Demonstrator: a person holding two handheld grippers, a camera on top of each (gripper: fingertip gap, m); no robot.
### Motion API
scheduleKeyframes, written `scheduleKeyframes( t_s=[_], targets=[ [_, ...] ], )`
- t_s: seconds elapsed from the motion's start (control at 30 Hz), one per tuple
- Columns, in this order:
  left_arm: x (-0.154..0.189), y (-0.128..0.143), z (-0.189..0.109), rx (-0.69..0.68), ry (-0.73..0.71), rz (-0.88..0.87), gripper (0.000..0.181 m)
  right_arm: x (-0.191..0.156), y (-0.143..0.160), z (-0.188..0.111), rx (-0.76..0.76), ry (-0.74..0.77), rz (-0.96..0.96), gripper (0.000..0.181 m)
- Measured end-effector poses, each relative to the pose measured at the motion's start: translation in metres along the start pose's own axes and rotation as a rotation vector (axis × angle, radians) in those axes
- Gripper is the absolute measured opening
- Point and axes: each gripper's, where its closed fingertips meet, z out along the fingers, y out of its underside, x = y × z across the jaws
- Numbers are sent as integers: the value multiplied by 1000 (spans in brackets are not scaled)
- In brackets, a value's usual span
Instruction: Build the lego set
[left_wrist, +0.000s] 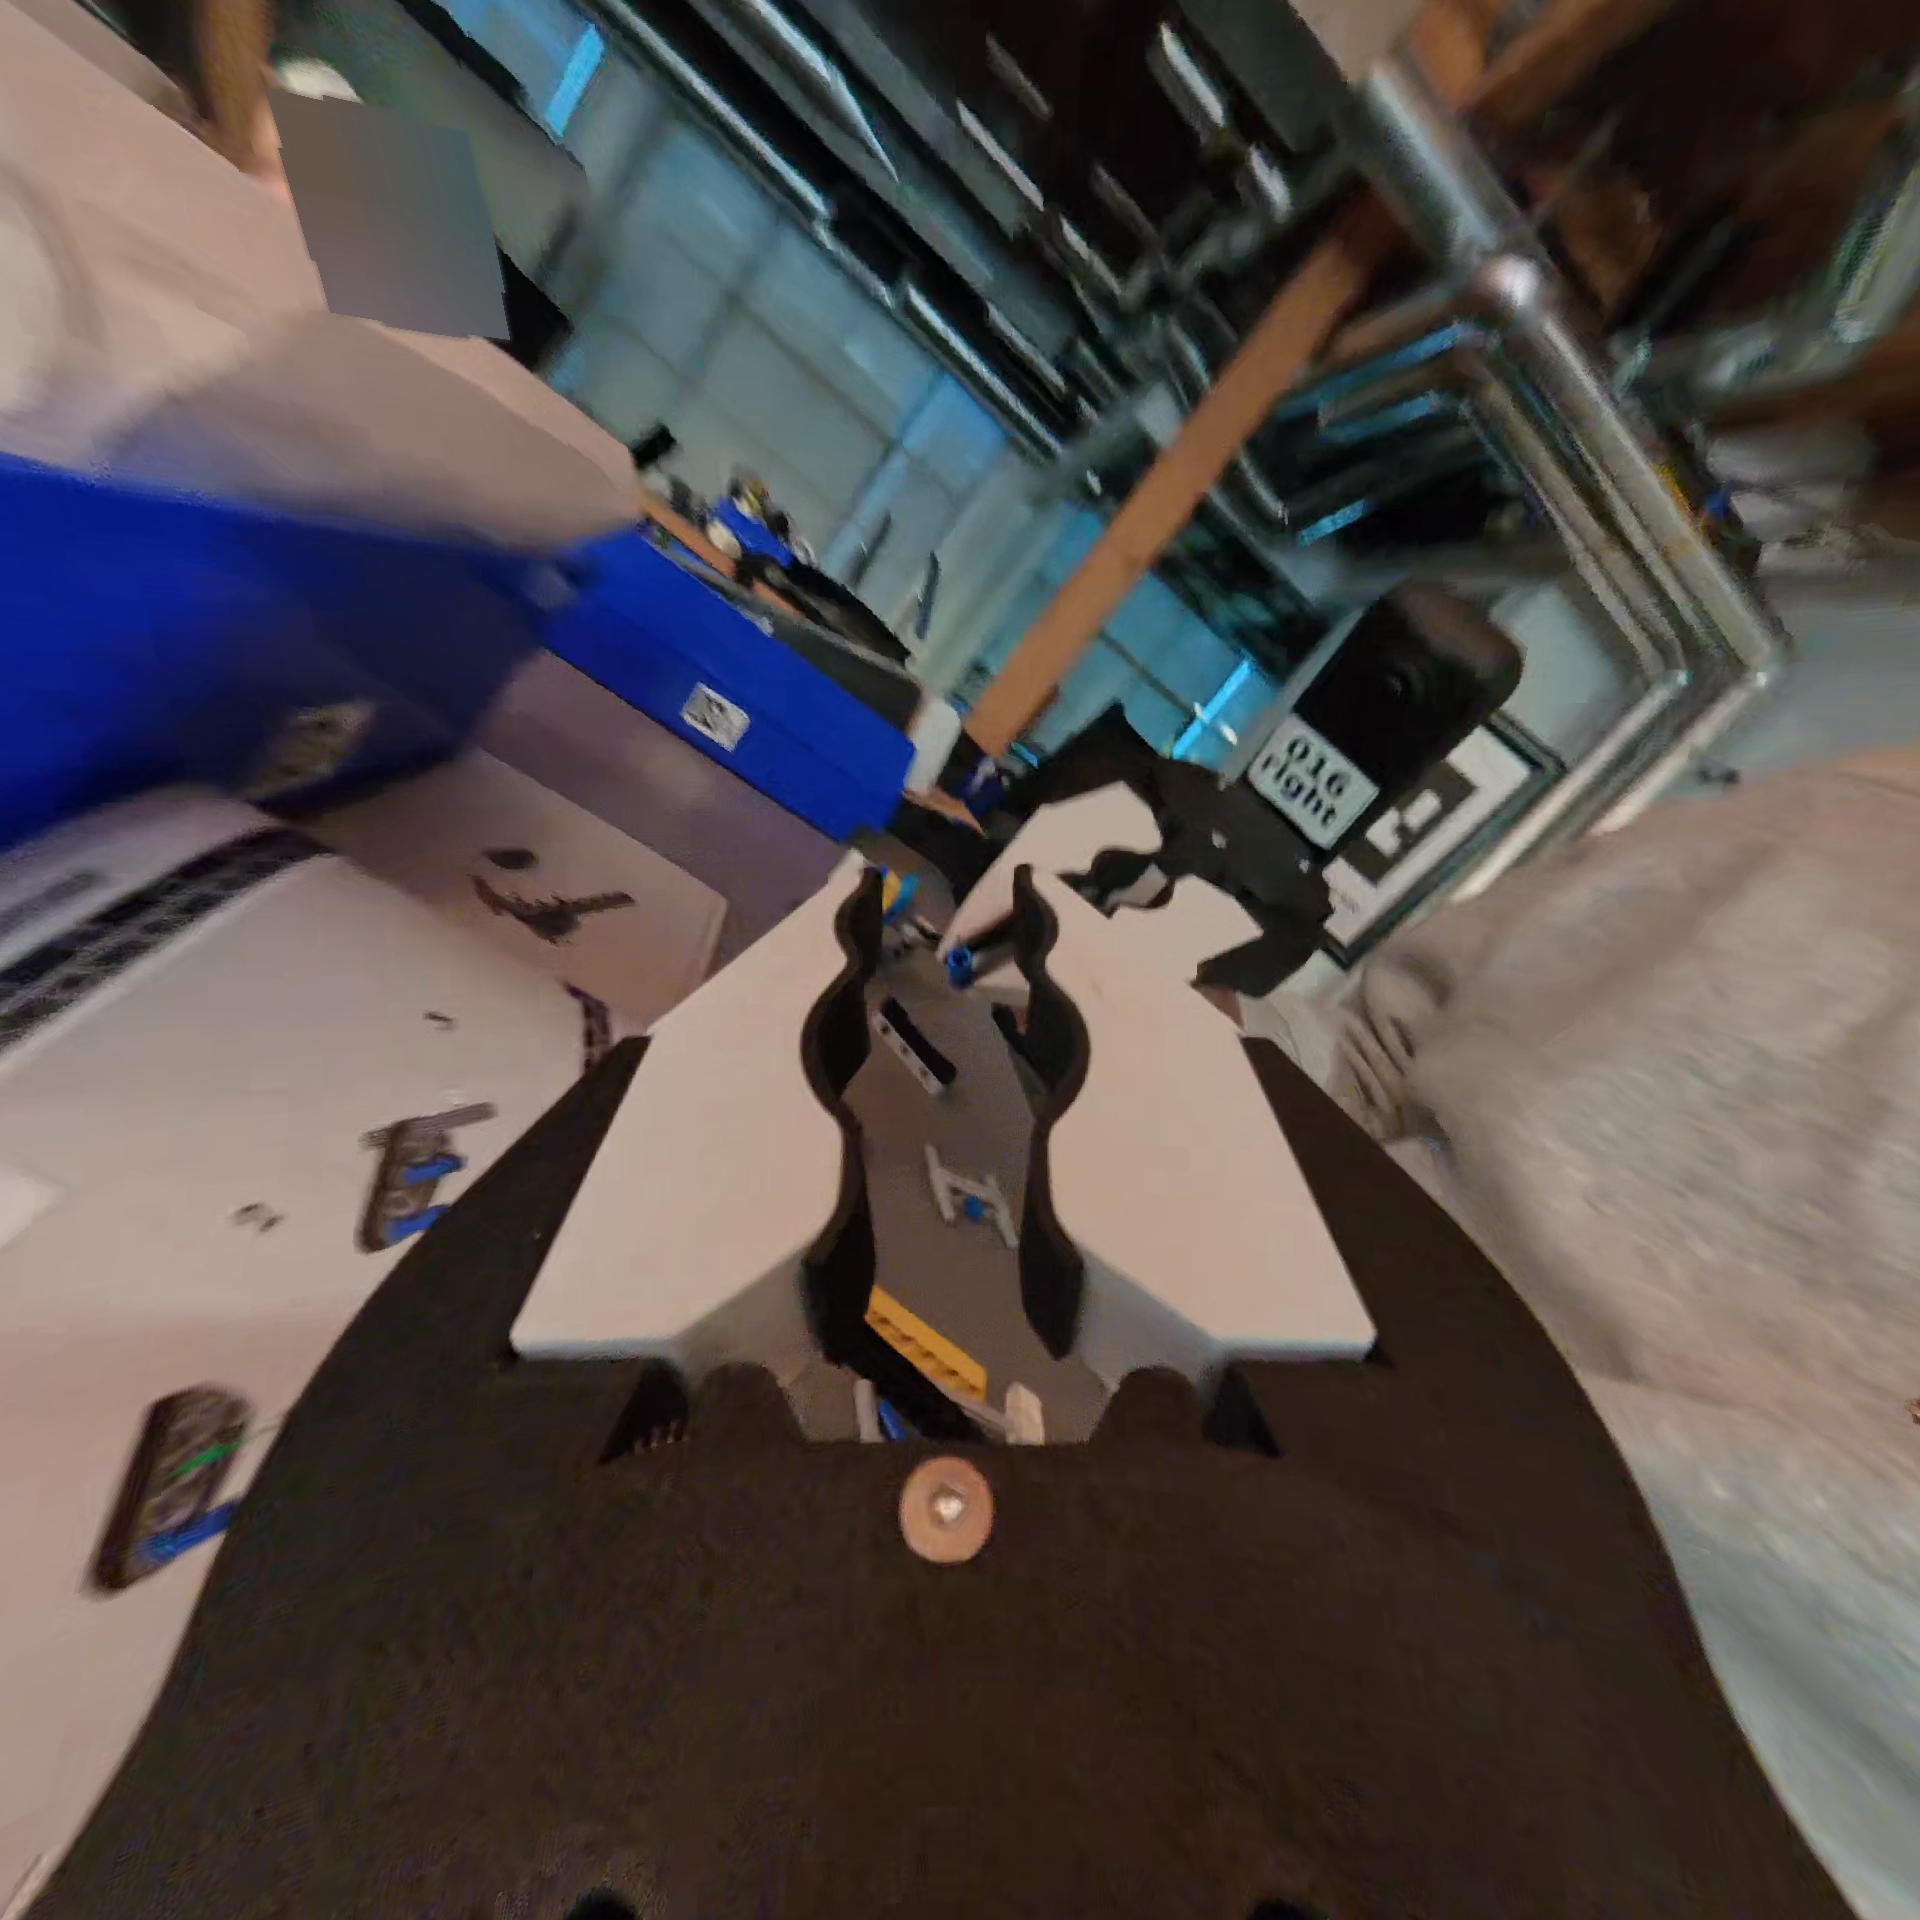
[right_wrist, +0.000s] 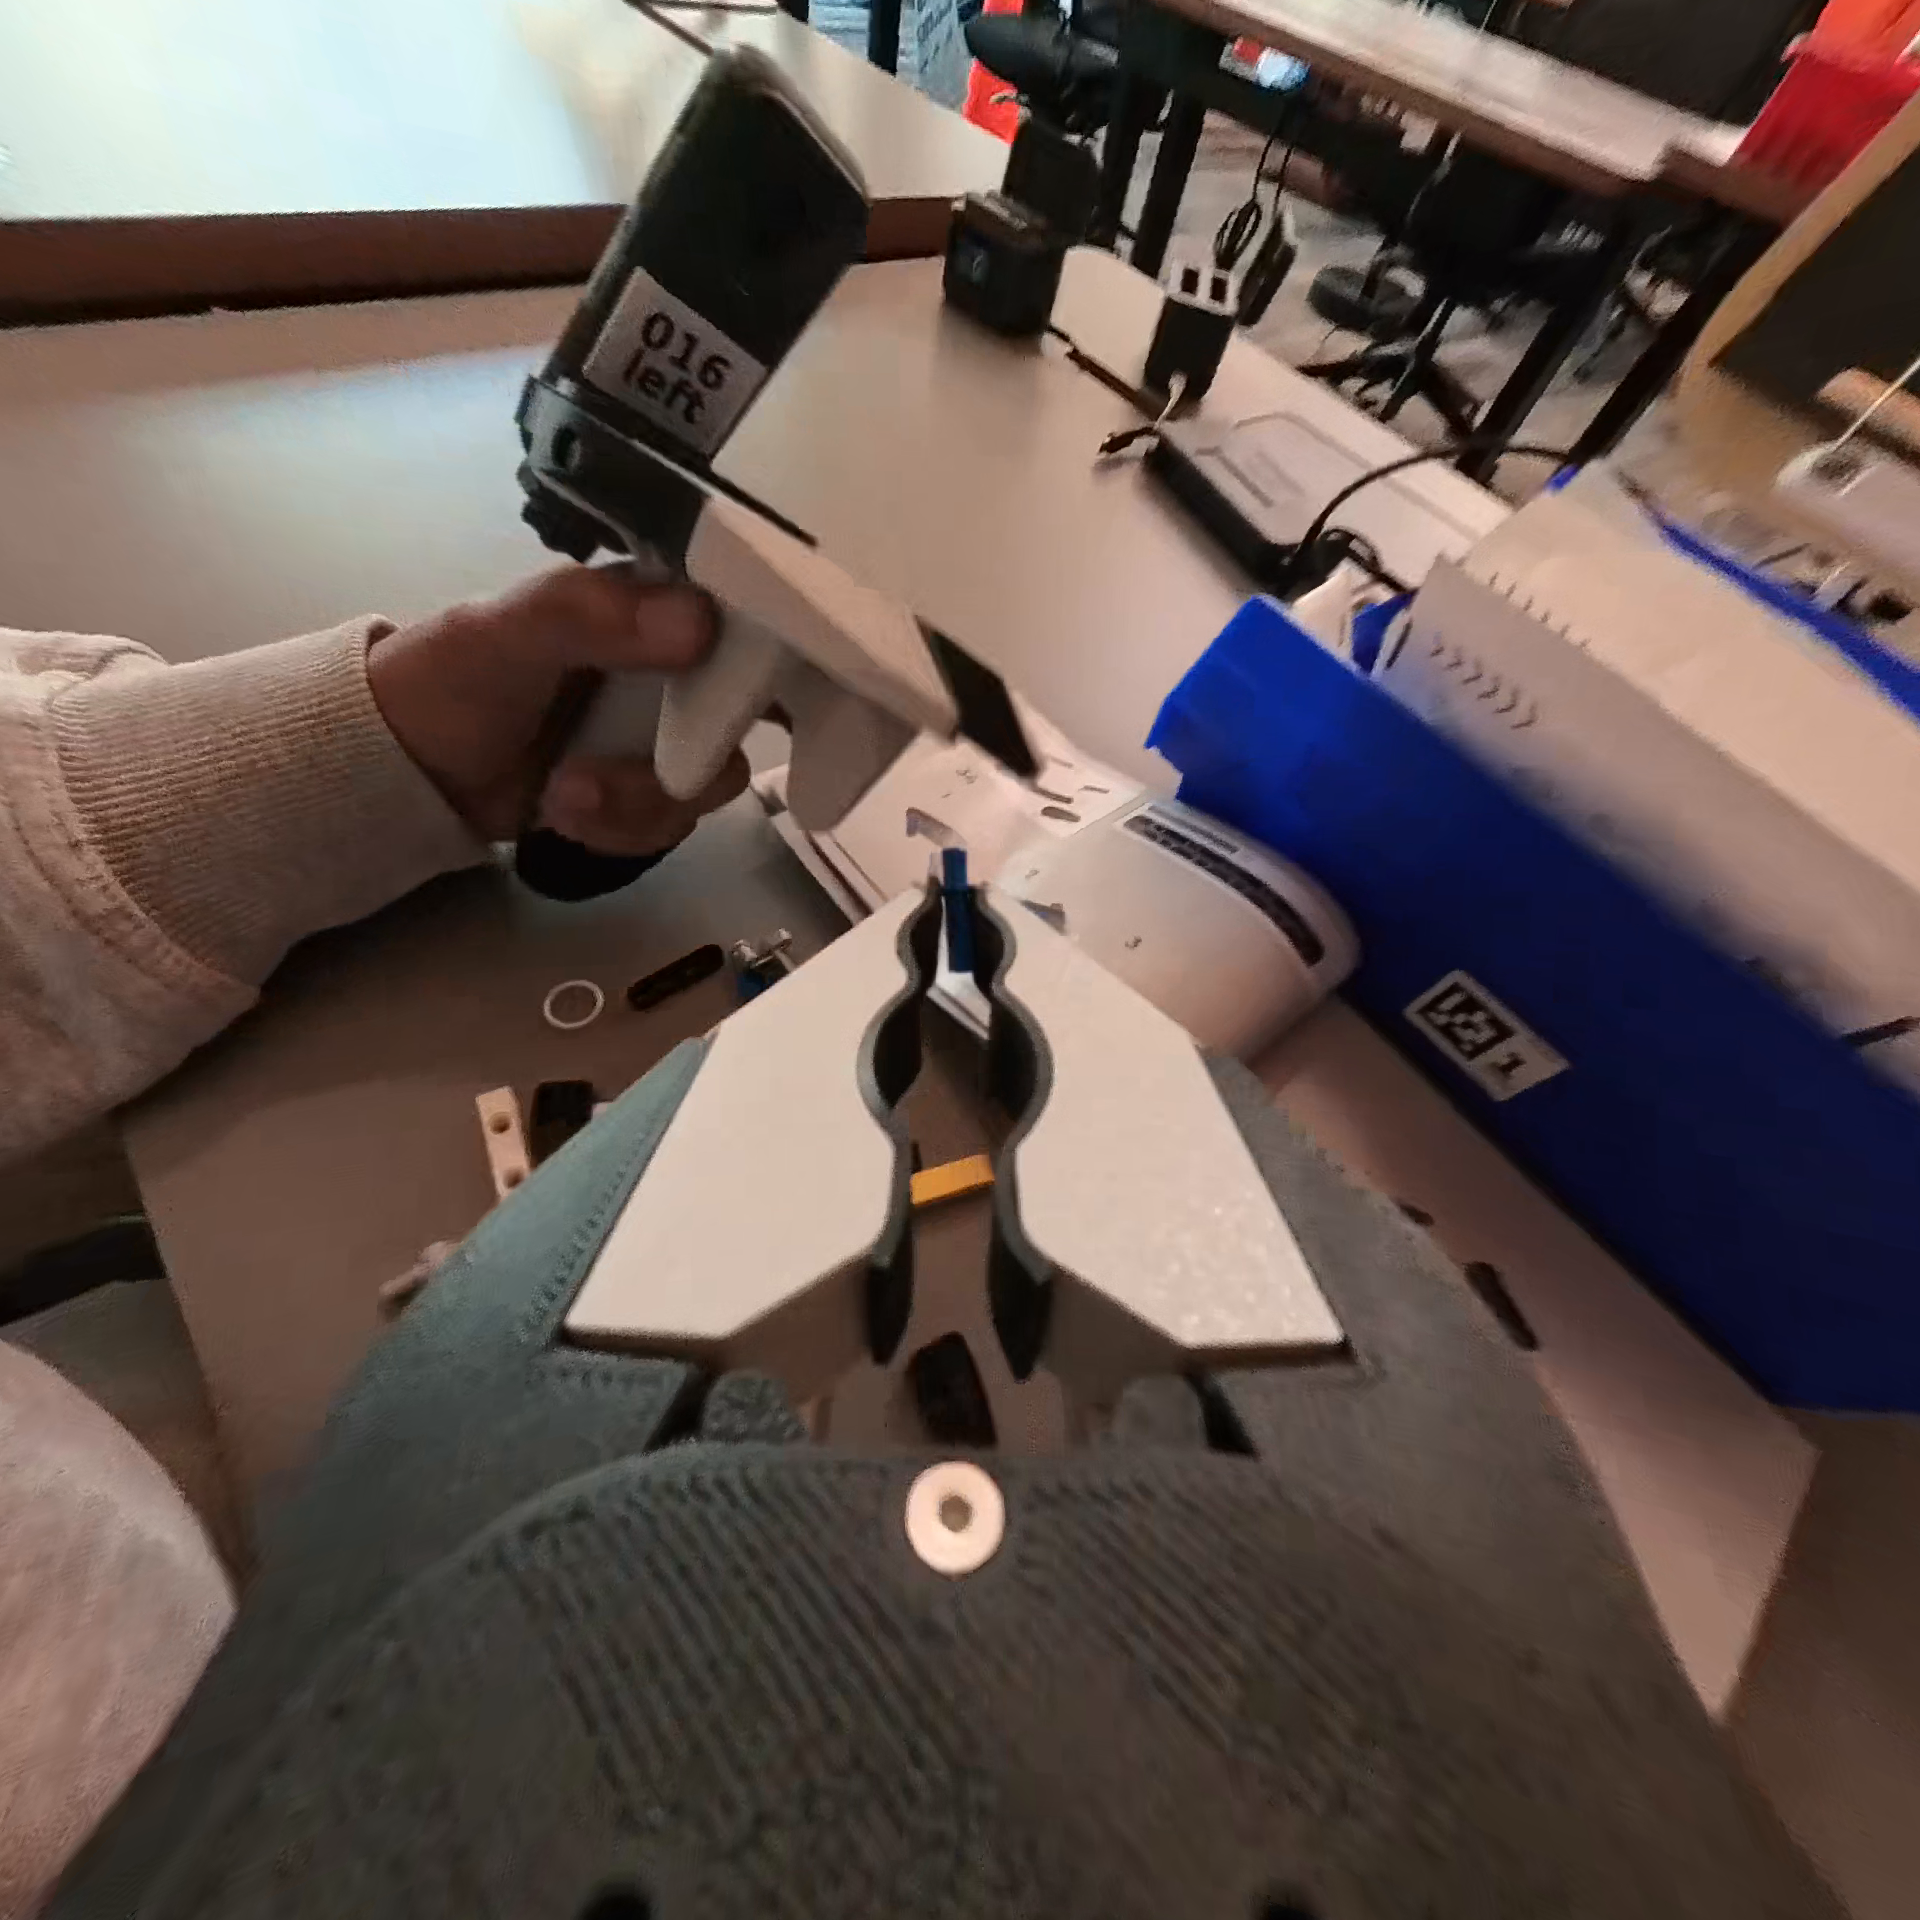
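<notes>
right gripper is pinched on a thin blue pin at its tips, held above the table. left gripper is spread and empty, raised over the work area. loose lego parts lie scattered, among them a yellow beam and a white beam. blue bin just beside. no assembled model is seen; build judged early, most steps outstanding.

Two hand-held grippers, one sleeved arm

White fingers lined in black are seen; a cream knitted sleeve is worn beside the left gripper.
</notes>
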Motion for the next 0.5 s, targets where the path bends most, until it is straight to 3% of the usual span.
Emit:
scheduleKeyframes(
  t_s=[0.03,0.17,0.37,0.5],
  targets=[
    [2,7,7,-43,8,12,24,0,-2,-2,5,20,-35,3],
    [5,17,21,-80,30,6,20,2,-6,-4,-1,91,-146,3],
    [5,12,17,-45,43,-9,18,7,-8,-6,-5,140,-190,4],
    [7,13,18,-49,64,-21,7,8,-11,-7,9,157,-205,4]
  ],
)
